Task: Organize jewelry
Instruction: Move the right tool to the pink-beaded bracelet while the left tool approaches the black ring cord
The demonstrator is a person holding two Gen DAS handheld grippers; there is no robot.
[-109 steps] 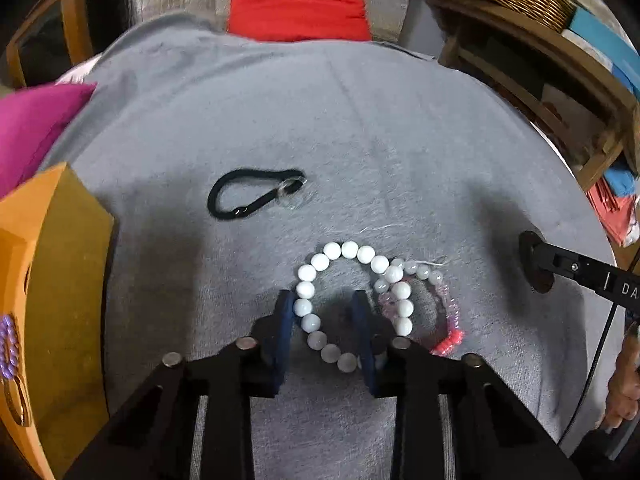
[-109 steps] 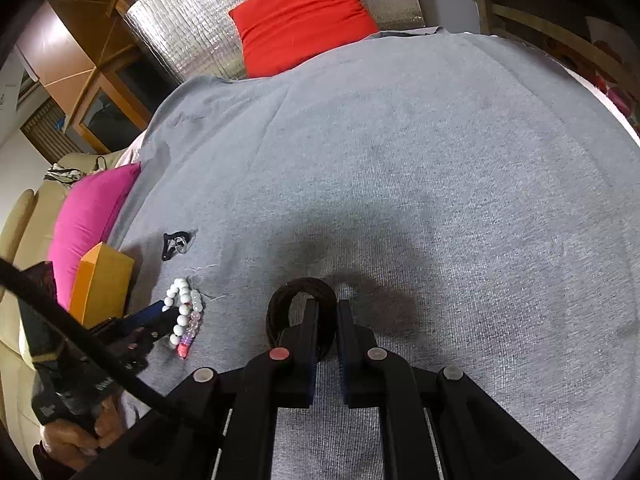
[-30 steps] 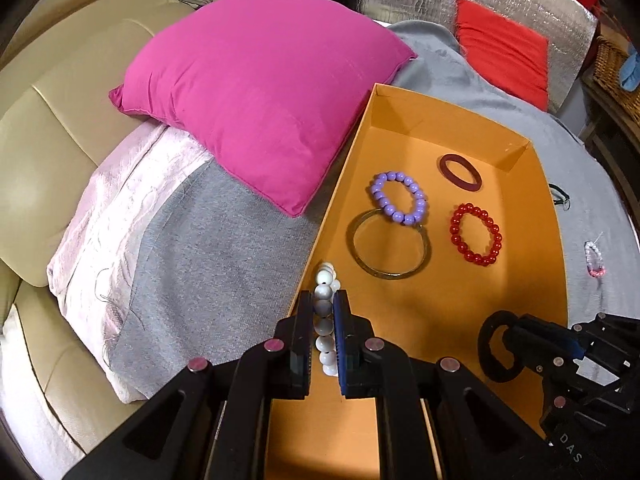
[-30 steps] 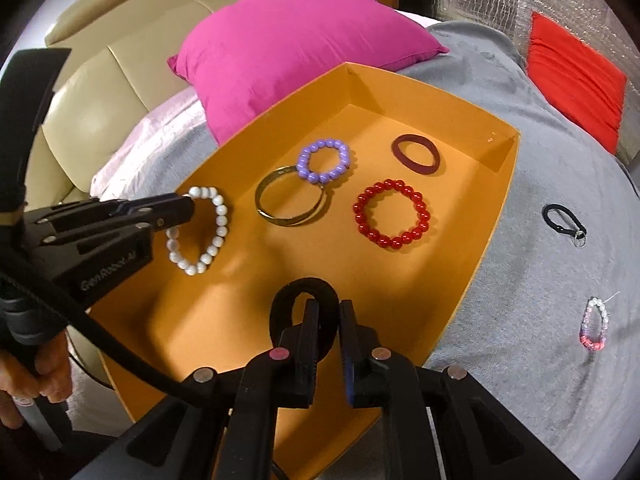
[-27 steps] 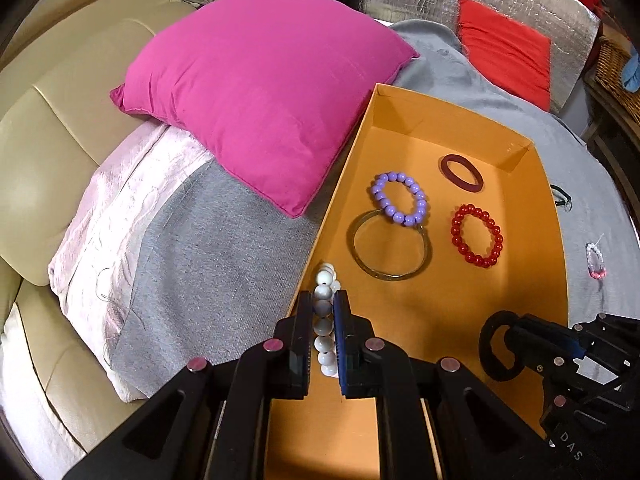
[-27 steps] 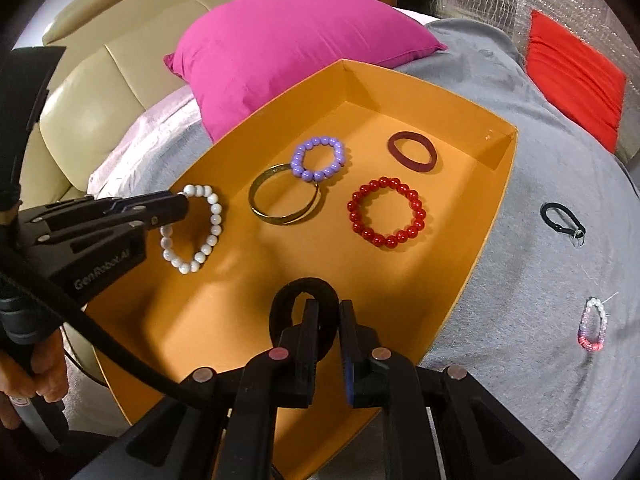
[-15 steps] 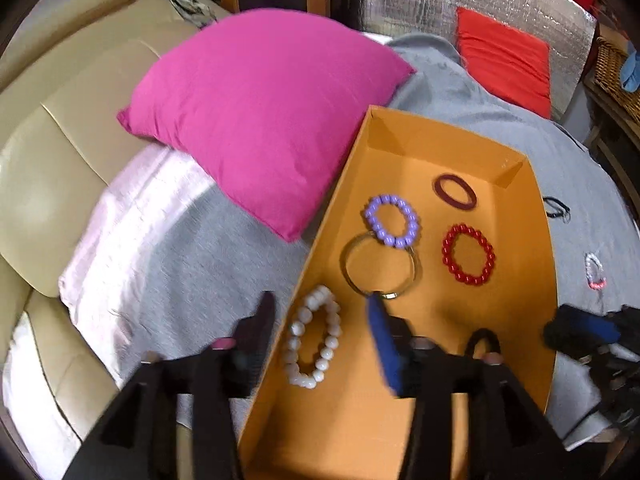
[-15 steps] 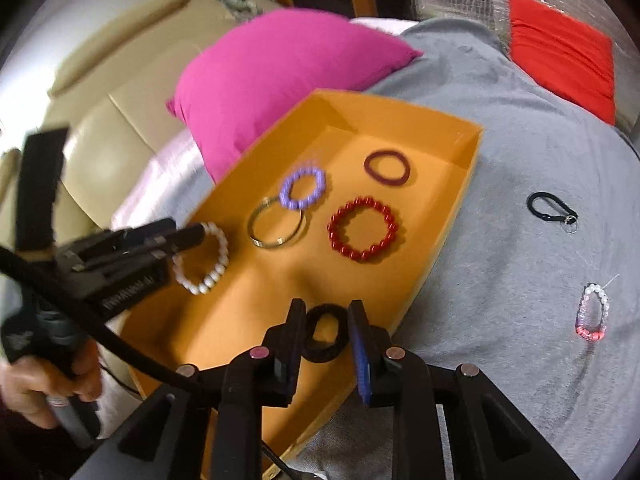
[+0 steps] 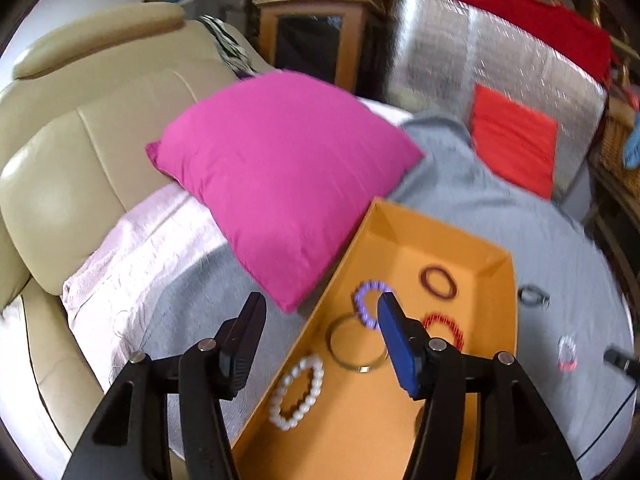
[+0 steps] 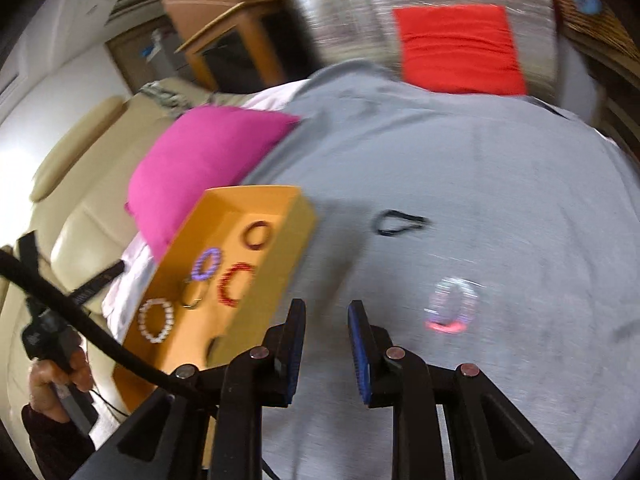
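Note:
An orange tray (image 9: 496, 288) (image 10: 288, 248) lies on the grey cloth. In it lie a white bead bracelet (image 9: 298, 386) (image 10: 157, 320), a metal bangle (image 9: 356, 346), a purple bead bracelet (image 9: 366, 304) (image 10: 206, 265), a red bead bracelet (image 9: 444, 328) (image 10: 234, 284) and a dark red ring (image 9: 438, 282) (image 10: 258, 234). A black band (image 10: 211, 346) shows partly at the tray's near end. A pink-and-clear bracelet (image 10: 452, 306) (image 9: 567, 354) and a black clip (image 10: 400, 224) (image 9: 534, 296) lie on the cloth. My left gripper (image 9: 320, 320) is open and empty above the tray's left edge. My right gripper (image 10: 326, 322) is open and empty over the cloth.
A magenta cushion (image 9: 280, 176) rests against the tray's left side, on a beige sofa (image 9: 72, 152). A red cushion (image 10: 460, 48) leans on a silver panel at the far end. A wicker basket (image 9: 616, 148) sits at the right edge.
Both grippers have opened, leaving the white bracelet and the black band in the tray. Both have lifted back; the right has swung right, over the cloth toward the pink bracelet.

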